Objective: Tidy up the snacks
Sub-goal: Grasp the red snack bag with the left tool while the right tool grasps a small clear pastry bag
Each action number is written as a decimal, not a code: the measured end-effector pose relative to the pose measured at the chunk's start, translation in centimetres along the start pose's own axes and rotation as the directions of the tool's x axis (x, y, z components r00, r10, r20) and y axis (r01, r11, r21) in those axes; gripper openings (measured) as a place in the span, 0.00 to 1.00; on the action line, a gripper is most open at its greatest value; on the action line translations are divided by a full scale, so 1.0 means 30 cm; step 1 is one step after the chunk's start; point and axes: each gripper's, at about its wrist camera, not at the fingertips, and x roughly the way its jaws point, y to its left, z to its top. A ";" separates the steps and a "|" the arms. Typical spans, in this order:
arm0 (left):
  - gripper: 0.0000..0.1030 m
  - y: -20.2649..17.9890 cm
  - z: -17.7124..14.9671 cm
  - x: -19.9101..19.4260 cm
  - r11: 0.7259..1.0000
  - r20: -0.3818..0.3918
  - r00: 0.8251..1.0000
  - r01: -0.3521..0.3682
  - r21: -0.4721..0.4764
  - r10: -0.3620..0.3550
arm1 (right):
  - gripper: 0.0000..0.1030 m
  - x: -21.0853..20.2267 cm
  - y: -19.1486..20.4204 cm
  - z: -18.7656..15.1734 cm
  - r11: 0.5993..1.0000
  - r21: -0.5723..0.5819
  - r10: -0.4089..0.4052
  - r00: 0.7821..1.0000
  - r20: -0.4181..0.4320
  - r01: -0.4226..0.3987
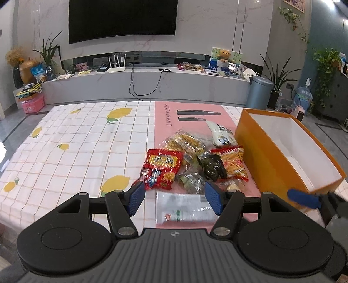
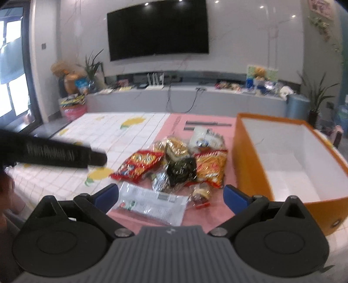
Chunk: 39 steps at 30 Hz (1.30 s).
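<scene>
A pile of snack packets lies on the pink part of the tablecloth: a red packet (image 1: 162, 168) (image 2: 138, 165), a dark green packet (image 1: 212, 166) (image 2: 181, 169), an orange-red stick-snack packet (image 1: 232, 164) (image 2: 209, 166), a white packet (image 1: 221, 133) (image 2: 205, 137) and a flat white-silver packet (image 1: 184, 209) (image 2: 152, 204) nearest me. An open orange box (image 1: 265, 156) (image 2: 252, 172), white inside, stands right of the pile. My left gripper (image 1: 175, 199) is open above the flat packet. My right gripper (image 2: 171, 199) is open, just behind the pile; one of its blue fingertips (image 1: 304, 198) shows by the box in the left wrist view.
The table carries a white lemon-print cloth (image 1: 76, 148) on the left. Beyond it are a TV console (image 1: 152, 78), a wall TV (image 1: 121, 19), a grey bin (image 1: 260, 92) and plants. The left gripper's black body (image 2: 54, 153) crosses the right wrist view at left.
</scene>
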 end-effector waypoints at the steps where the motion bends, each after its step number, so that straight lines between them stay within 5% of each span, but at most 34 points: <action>1: 0.71 0.011 0.008 0.017 1.000 0.000 1.000 0.012 0.001 -0.012 | 0.97 0.029 -0.010 -0.004 1.000 0.013 0.004 1.000 -0.016 -0.004; 4: 0.72 0.033 0.030 0.077 0.998 -0.013 0.998 0.062 0.030 -0.062 | 0.97 0.096 -0.026 -0.015 0.999 0.023 -0.025 1.000 -0.009 0.025; 8: 0.72 0.058 0.058 0.195 0.994 -0.055 0.994 0.093 0.064 -0.089 | 0.73 0.188 -0.020 -0.012 0.996 -0.057 -0.069 0.997 -0.021 0.067; 12: 0.72 0.069 0.068 0.324 0.990 -0.121 0.989 0.100 0.101 -0.087 | 0.60 0.298 -0.050 -0.011 0.991 0.033 -0.126 0.988 -0.085 0.129; 19: 0.73 0.082 0.050 0.519 0.997 -0.232 0.972 0.039 0.067 -0.022 | 0.59 0.413 -0.093 -0.062 0.963 0.078 -0.247 0.959 -0.138 0.259; 33: 0.93 0.134 0.017 0.598 1.000 -0.180 0.984 -0.011 -0.013 0.009 | 0.47 0.421 -0.086 -0.065 0.974 0.034 -0.218 0.970 -0.111 0.223; 39: 0.83 0.137 -0.004 0.610 0.998 -0.181 0.982 -0.053 0.021 0.056 | 0.46 0.383 -0.045 -0.060 0.982 -0.015 -0.189 0.980 -0.057 0.188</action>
